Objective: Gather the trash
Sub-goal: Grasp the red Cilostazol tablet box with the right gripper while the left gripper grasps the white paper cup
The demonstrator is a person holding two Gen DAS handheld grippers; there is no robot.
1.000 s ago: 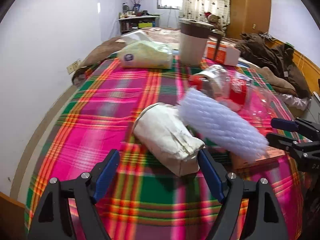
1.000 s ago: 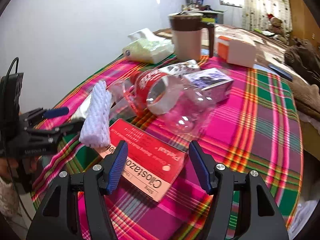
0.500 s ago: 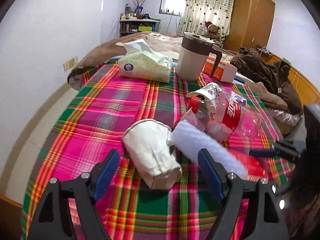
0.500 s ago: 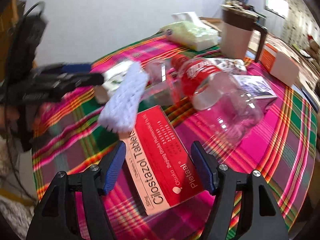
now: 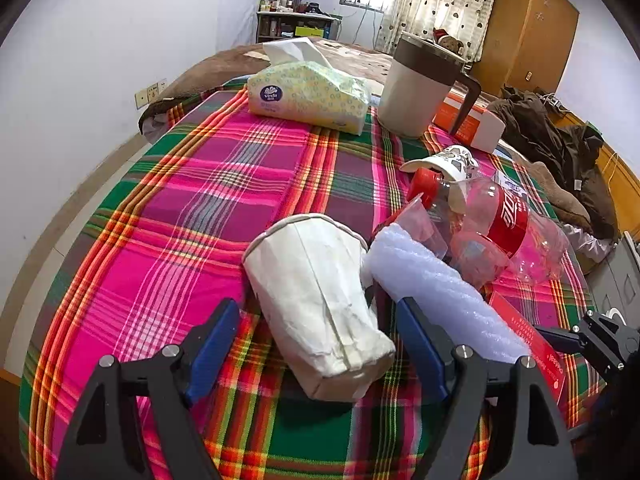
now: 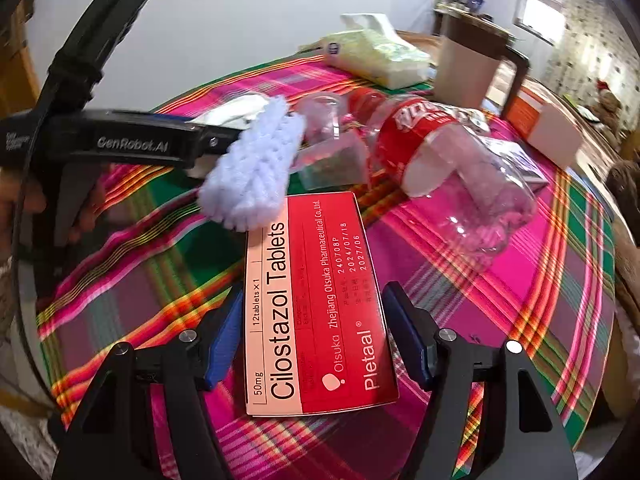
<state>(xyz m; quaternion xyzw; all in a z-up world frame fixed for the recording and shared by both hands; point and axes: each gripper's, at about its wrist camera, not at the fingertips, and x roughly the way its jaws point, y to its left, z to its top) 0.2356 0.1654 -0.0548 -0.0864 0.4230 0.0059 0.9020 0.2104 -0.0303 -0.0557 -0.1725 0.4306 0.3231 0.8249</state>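
Note:
A crushed white paper cup (image 5: 320, 300) lies on its side on the plaid cloth (image 5: 200, 208). My left gripper (image 5: 320, 344) is open, with the cup's base between its fingers and a gap on each side. Beside the cup lies a white foam net sleeve (image 5: 440, 288), then a clear bottle with a red label (image 5: 508, 224). A red tablet box (image 6: 316, 304) lies flat between the fingers of my right gripper (image 6: 312, 336), which is open, its pads close to the box's long edges. The left gripper (image 6: 216, 140) shows at left beside the foam sleeve (image 6: 252, 172).
A tissue pack (image 5: 308, 92), a beige jug with a brown lid (image 5: 420, 88) and an orange-and-white box (image 5: 472, 124) stand at the far end. A patterned paper cup (image 5: 452, 160) and a small clear cup (image 6: 320, 116) lie by the bottle. Clothes (image 5: 552, 140) are piled at right.
My left gripper has moved in so the paper cup sits deeper between its fingers. My right gripper has rolled and moved over the tablet box, which now lies straight between slightly wider jaws.

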